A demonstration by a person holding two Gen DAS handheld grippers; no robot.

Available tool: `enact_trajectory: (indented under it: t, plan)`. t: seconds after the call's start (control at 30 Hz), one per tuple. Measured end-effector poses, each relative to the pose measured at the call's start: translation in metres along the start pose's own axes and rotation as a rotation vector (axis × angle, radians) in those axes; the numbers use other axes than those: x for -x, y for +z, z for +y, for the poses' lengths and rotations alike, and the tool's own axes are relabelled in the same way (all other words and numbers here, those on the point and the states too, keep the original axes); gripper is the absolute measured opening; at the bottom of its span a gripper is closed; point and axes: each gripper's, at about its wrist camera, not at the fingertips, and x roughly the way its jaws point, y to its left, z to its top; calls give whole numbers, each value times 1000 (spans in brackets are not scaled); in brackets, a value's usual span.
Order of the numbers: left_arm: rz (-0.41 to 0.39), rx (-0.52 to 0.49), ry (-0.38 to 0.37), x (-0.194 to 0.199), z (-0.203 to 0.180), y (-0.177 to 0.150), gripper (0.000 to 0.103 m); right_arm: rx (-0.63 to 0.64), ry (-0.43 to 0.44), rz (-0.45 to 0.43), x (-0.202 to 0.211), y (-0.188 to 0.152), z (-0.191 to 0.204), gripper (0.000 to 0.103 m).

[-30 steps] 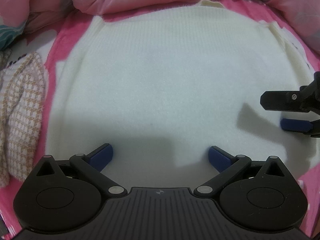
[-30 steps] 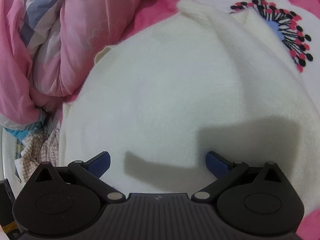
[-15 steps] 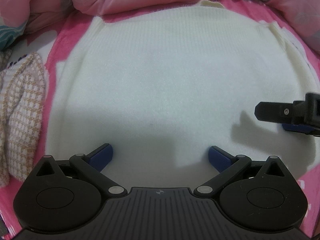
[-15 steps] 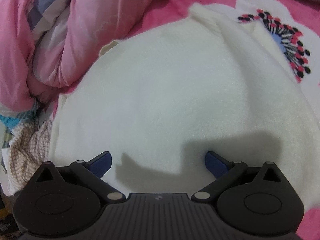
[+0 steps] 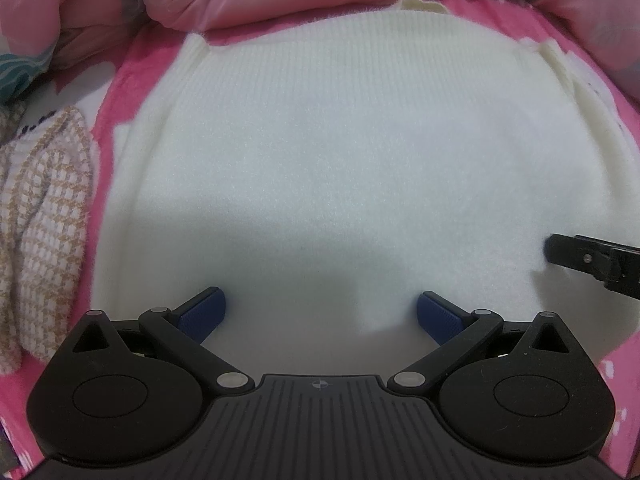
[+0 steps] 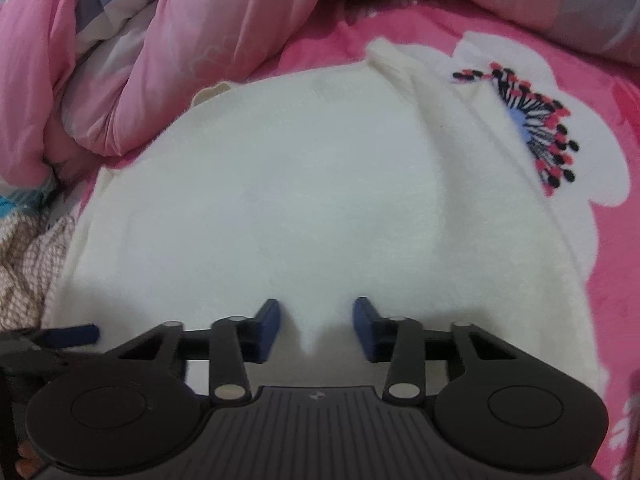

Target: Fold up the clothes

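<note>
With the white sweater spread flat ahead of both tongs, the left gripper gapes wide over its near hem while the right gripper, half-closed, pinches up a small fabric peak, so both should bite all layers evenly before lifting.

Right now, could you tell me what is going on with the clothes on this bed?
A person holding two claws is folding a white sweater spread flat on a pink bedsheet. The left claw is wide open over the sweater's near edge, gripping nothing. The right claw has its jaws partly closed around a small raised pinch of the sweater's fabric, with a gap still showing. A checked garment lies to the left, and a pink quilt is bunched behind.
</note>
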Motion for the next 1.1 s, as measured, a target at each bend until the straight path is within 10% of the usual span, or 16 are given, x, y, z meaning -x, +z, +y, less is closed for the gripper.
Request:
enact_trajectory:
  t: [0.2,0.43,0.63,0.77,0.9,1.1]
  plan:
    - [-36,11,-7,5,3,-3,101,66,-24,-70,18,-1,9,14]
    - [-184,-4,-37,25,17,-33,60,254,-42,-155,25,-5,33,13]
    - [-270,-81,-70,35,25,-59,56,390,-107,-43,-8,-20,36,13]
    - [-308,-36,-136,56,50,-64,56,382,15,-65,17,-11,44,13]
    - [-230,-18,-81,54,68,-98,55,517,115,8,20,-28,60,13]
    - [-225,57,-142,49,87,-111,56,628,34,152,-20,-45,77,13]
